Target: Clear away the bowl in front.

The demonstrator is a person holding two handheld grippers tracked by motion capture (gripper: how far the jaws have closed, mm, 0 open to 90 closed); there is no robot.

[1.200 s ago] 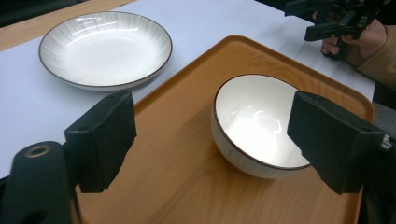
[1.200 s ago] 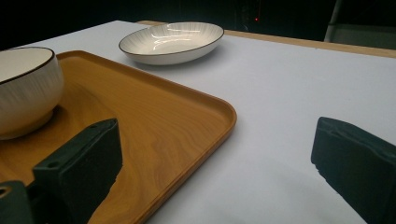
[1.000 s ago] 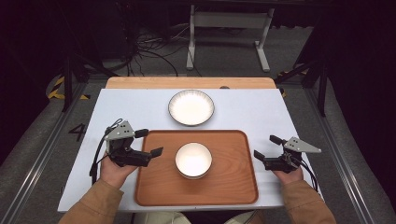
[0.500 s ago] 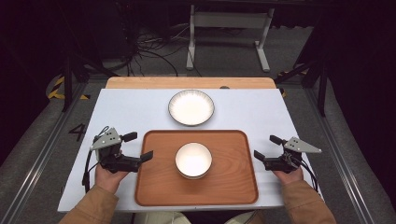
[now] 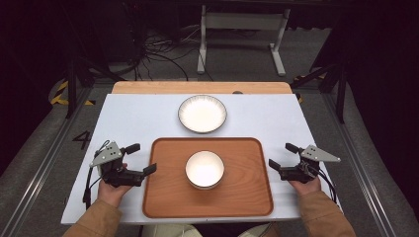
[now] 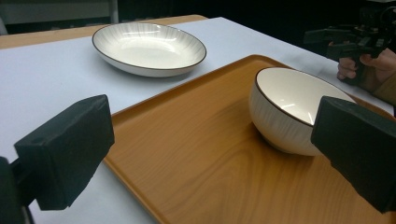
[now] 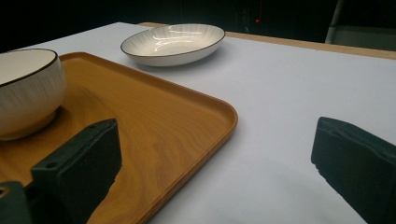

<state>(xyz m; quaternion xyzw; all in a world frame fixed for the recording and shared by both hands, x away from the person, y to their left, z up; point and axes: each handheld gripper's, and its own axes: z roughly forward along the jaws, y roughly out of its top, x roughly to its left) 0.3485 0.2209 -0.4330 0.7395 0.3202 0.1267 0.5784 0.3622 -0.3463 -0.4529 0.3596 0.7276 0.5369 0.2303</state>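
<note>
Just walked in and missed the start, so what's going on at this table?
A person holds a claw in each hand at either side of a wooden tray. The left claw and the right claw are both open and grip nothing. A white bowl sits on the tray, and a white plate lies on the table beyond it. Nothing is being lifted at this moment.

sleeves: tan | gripper bodies: black, blocky black jaws | top plates: grey, three-cornered | cables: black
</note>
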